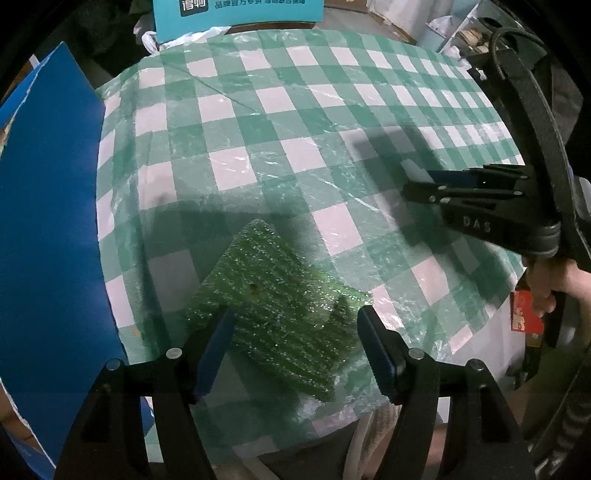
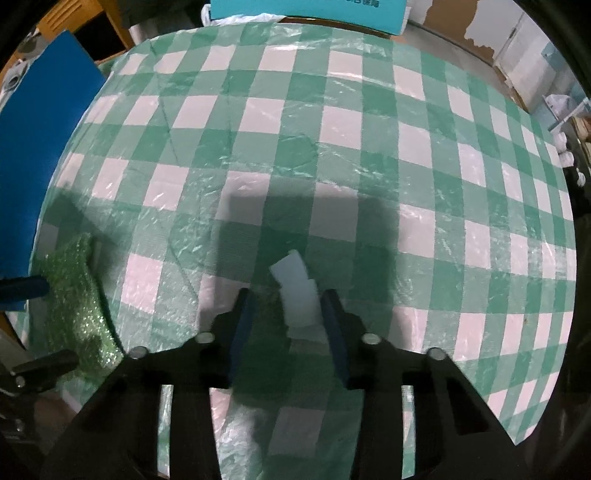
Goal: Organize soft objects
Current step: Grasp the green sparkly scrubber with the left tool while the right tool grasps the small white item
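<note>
A glittery green sponge cloth [image 1: 280,314] lies flat near the table's front edge; it also shows in the right wrist view [image 2: 75,295]. My left gripper [image 1: 295,336] is open, its blue-padded fingers on either side of the cloth just above it. A white foam piece [image 2: 299,295] lies on the checked cloth between the fingers of my right gripper [image 2: 288,306], which is open; the piece touches the right pad. In the left wrist view my right gripper [image 1: 417,184] is seen at the right with the white piece [image 1: 417,171] at its tip.
The round table has a green and white checked cloth [image 2: 332,122] under clear plastic. A blue box wall [image 1: 48,221] stands at the left edge. A teal box [image 1: 236,14] stands at the far edge.
</note>
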Action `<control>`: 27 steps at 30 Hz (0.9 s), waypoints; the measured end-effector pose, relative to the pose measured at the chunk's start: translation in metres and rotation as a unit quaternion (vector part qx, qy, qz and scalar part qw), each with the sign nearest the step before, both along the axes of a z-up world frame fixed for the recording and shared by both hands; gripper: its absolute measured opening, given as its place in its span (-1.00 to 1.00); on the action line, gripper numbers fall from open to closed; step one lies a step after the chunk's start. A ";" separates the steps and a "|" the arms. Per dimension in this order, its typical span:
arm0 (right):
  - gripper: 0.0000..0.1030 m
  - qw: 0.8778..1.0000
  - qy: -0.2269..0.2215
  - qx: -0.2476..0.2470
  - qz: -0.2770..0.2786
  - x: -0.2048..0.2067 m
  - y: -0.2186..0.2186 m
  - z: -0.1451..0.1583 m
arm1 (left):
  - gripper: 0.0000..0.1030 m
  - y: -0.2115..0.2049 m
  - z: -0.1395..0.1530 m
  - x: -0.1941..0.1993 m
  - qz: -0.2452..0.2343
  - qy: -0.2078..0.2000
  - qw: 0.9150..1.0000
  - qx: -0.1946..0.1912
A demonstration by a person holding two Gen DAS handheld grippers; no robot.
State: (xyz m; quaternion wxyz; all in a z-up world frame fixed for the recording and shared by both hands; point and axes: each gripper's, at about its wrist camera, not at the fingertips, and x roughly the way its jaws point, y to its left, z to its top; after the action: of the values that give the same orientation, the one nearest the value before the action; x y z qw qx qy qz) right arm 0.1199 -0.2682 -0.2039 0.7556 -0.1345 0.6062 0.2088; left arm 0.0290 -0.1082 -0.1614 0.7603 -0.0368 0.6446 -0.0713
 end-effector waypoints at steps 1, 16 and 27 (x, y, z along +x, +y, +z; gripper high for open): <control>-0.60 1.000 -0.001 0.000 -0.002 0.002 -0.001 0.000 | 0.37 0.001 0.000 0.000 0.000 0.001 1.000 0.000; -0.70 0.998 -0.005 0.058 -0.020 -0.008 -0.001 0.038 | 0.55 -0.013 -0.009 -0.007 -0.041 -0.007 0.999 0.026; -0.70 0.996 -0.026 0.080 -0.018 -0.037 0.017 0.072 | 0.29 -0.032 -0.016 -0.024 -0.082 -0.067 0.990 0.094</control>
State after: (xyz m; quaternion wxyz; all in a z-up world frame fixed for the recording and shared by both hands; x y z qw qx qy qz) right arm 0.0833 -0.2511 -0.1318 0.7828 -0.0677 0.5703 0.2397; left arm 0.0050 -0.1399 -0.1777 0.7937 0.0927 0.5965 -0.0749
